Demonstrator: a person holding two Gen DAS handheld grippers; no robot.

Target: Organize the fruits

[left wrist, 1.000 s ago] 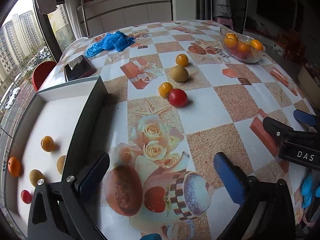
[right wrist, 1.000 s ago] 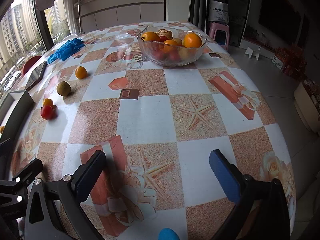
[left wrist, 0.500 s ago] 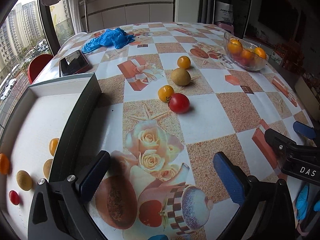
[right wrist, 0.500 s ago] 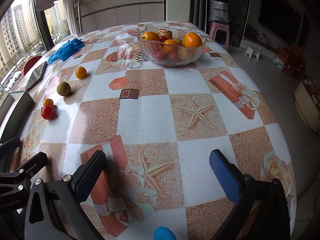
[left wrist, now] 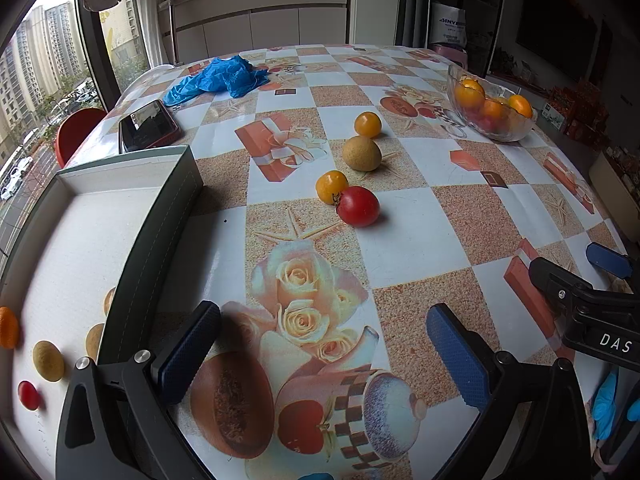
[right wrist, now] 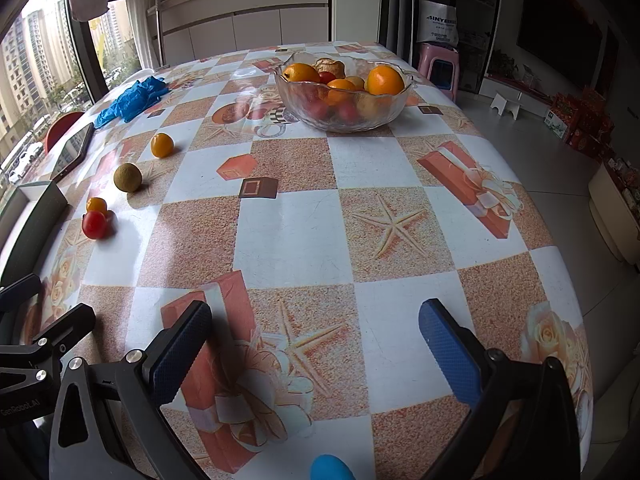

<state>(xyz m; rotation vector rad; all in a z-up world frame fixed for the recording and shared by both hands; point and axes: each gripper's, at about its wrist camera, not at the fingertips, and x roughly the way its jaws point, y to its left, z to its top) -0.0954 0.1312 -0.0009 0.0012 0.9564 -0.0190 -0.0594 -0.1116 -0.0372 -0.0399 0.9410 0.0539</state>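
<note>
Loose fruits, centre of the left wrist view: red tomato (left wrist: 357, 206) touching a small yellow tomato (left wrist: 331, 186) just above-left of it; a tan-brown round fruit (left wrist: 361, 153) near them, higher in frame; a yellow-orange round fruit (left wrist: 367, 124) just above that. All four rest on the patterned tablecloth (left wrist: 404, 236).

Same four, left side of the right wrist view: red tomato (right wrist: 94, 225), small yellow tomato (right wrist: 96, 205), tan-brown fruit (right wrist: 127, 177), yellow-orange fruit (right wrist: 162, 145), in a rising diagonal.

Box (left wrist: 160, 216), left edge of the left wrist view: dark walls, white floor. Contents along the lower left: an orange fruit (left wrist: 7, 327), a tan fruit (left wrist: 48, 361), a small red fruit (left wrist: 28, 395), and two more partly hidden behind the near wall.

Glass bowl (right wrist: 344, 110), upper centre of the right wrist view: holds oranges and red fruits. Seen also at upper right of the left wrist view (left wrist: 494, 126).

Left gripper (left wrist: 320, 344): blue-padded fingers spread wide, nothing between, above the tablecloth.

Right gripper (right wrist: 316, 344): fingers likewise spread wide, nothing between.

Other items, upper left: blue crumpled gloves (left wrist: 218, 79), a phone in a red case (left wrist: 149, 125), a red chair (left wrist: 76, 132) beyond the table edge.
</note>
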